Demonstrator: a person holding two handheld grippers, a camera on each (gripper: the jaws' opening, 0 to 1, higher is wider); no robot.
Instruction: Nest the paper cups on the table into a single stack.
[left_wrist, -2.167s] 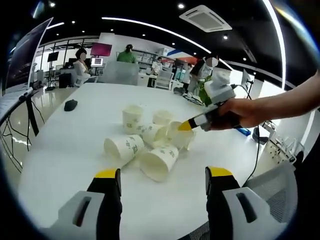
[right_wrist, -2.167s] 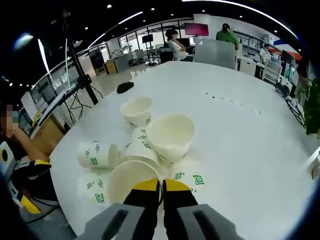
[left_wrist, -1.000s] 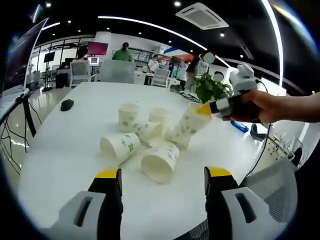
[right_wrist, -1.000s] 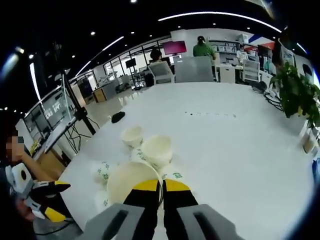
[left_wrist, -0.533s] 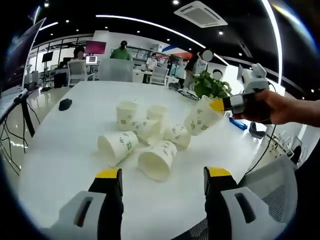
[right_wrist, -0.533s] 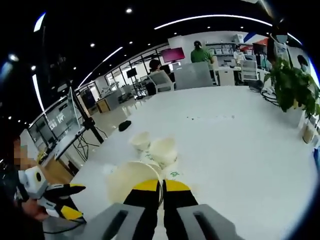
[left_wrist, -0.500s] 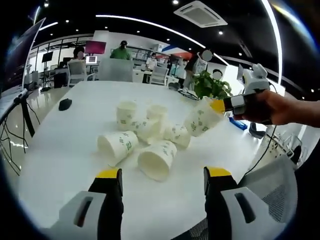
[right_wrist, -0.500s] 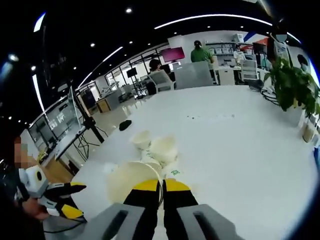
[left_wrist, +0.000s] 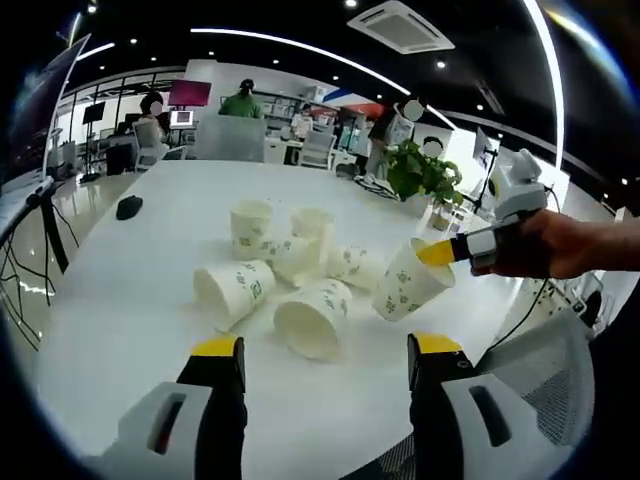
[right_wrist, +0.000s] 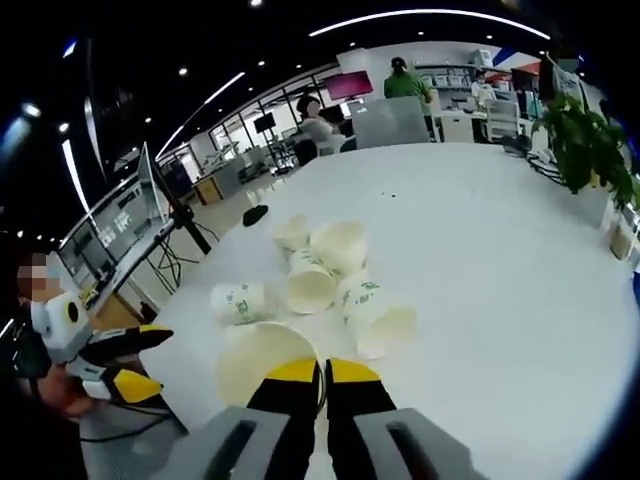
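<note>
Cup in our right gripper (right_wrist: 322, 368), a white paper cup with green square logos (left_wrist: 408, 290), has come down from the air to hover low at the near right of the cluster of loose paper cups (left_wrist: 285, 280) on the white table (left_wrist: 130, 300), jaws clamped on its rim. Our left gripper (left_wrist: 325, 350) hangs apart. Nothing is nested yet. The logos are too small to read.

Left gripper (left_wrist: 325, 352): jaws spread wide apart, nothing between them, yellow tips level. Right gripper (right_wrist: 322, 372): jaws pressed together on the rim of a paper cup (right_wrist: 262, 362), cup tilted. A hand (left_wrist: 555, 245) grasps the right gripper's body, forearm extended from the right.
</note>
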